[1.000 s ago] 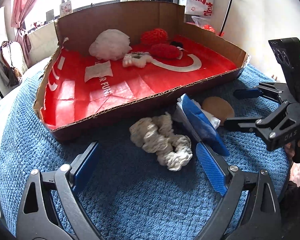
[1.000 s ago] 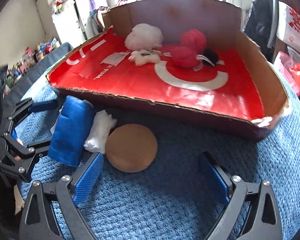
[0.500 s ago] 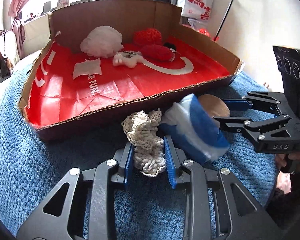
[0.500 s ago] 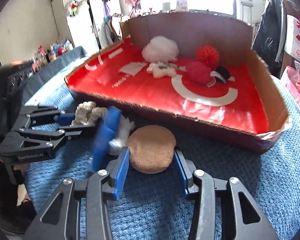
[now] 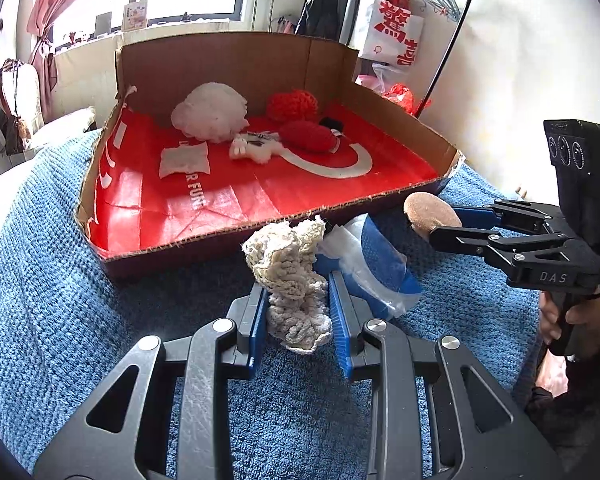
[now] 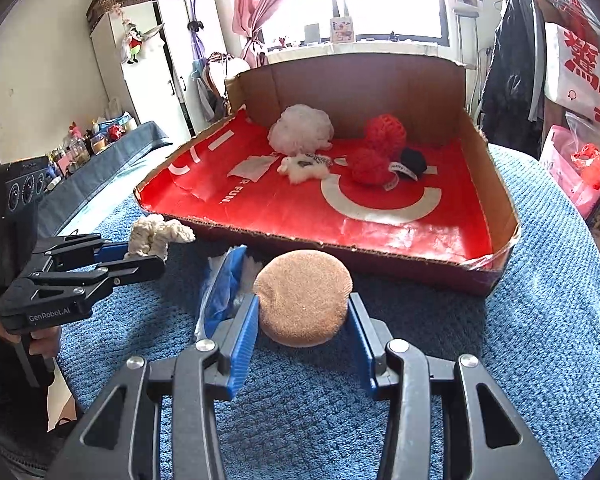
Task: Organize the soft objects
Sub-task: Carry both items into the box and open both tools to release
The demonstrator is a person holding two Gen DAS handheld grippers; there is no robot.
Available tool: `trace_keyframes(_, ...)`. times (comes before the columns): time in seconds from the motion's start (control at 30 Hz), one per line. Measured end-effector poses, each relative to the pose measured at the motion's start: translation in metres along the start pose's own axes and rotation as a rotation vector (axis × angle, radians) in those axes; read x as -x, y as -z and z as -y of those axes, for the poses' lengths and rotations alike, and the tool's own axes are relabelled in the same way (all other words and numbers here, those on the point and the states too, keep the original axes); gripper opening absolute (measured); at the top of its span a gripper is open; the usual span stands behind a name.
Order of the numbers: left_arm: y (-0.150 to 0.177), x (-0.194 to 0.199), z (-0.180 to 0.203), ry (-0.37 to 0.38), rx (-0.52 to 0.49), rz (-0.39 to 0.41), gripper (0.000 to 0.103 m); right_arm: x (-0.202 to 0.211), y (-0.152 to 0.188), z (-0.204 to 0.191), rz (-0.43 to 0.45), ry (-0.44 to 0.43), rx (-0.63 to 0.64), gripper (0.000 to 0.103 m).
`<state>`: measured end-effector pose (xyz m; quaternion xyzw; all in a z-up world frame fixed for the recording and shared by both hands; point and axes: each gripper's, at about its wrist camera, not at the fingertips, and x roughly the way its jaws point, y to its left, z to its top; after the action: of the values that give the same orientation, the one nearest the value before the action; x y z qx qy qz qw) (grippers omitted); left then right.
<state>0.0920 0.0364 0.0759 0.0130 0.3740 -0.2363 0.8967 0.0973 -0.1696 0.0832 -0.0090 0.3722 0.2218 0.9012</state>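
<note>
My left gripper (image 5: 298, 292) is shut on a cream crocheted cloth (image 5: 290, 272) and holds it above the blue blanket, in front of the cardboard box (image 5: 236, 236). My right gripper (image 6: 302, 312) is shut on a round tan sponge pad (image 6: 302, 296), also lifted off the blanket. A blue item in a clear plastic wrap (image 5: 376, 264) lies between the two grippers; it also shows in the right wrist view (image 6: 220, 284). The red-lined box holds a white puff (image 5: 210, 114), two red knitted balls (image 5: 294, 104), a small white plush (image 5: 256, 148) and a black item (image 6: 414, 162).
A blue knitted blanket (image 5: 60, 300) covers the surface under everything. The box (image 6: 496, 216) has tall brown walls at the back and right, a low front edge. A clothes rack with a red-and-white bag (image 5: 392, 28) stands behind. A white cabinet (image 6: 156, 76) is at far left.
Both grippers closed from wide open, the left on the cream cloth and the right on the tan pad, then lifted them off the blanket. The blue wrapped item was nudged between them.
</note>
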Motion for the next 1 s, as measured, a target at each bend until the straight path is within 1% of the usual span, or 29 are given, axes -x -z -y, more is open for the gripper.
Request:
trace_keyframes(0.1, -0.008, 0.004, -0.002, -0.017, -0.003, 0.018, 0.027, 0.005, -0.009, 0.004, 0.025, 0.016, -0.004, 0.047)
trace_keyframes(0.17, -0.015, 0.004, -0.004, -0.031, -0.004, 0.029, 0.027, 0.007, -0.021, 0.008, 0.036, 0.043, -0.003, 0.047)
trace_keyframes(0.23, -0.025, 0.003, -0.007, -0.039, -0.011, 0.035, 0.027, 0.005, -0.03, 0.013, 0.029, 0.067, -0.005, 0.047)
trace_keyframes(0.33, -0.039, -0.006, -0.013, -0.06, -0.02, 0.027, 0.027, -0.009, -0.048, 0.025, -0.01, 0.112, -0.018, 0.047)
trace_keyframes(0.43, -0.053, -0.019, -0.019, -0.076, -0.032, 0.003, 0.027, -0.025, -0.061, 0.038, -0.062, 0.129, -0.04, 0.048)
trace_keyframes(0.57, -0.067, -0.037, -0.026, -0.099, -0.043, -0.041, 0.027, -0.045, -0.074, 0.047, -0.126, 0.179, -0.029, 0.048)
trace_keyframes(0.73, -0.076, -0.058, -0.032, -0.109, -0.056, -0.101, 0.027, -0.067, -0.082, 0.047, -0.186, 0.238, 0.022, 0.048)
trace_keyframes(0.87, -0.079, -0.07, -0.038, -0.122, -0.055, -0.135, 0.027, -0.081, -0.084, 0.049, -0.231, 0.262, 0.037, 0.048)
trace_keyframes(1.0, -0.08, -0.077, -0.043, -0.12, -0.049, -0.156, 0.027, -0.088, -0.085, 0.052, -0.252, 0.27, 0.042, 0.048)
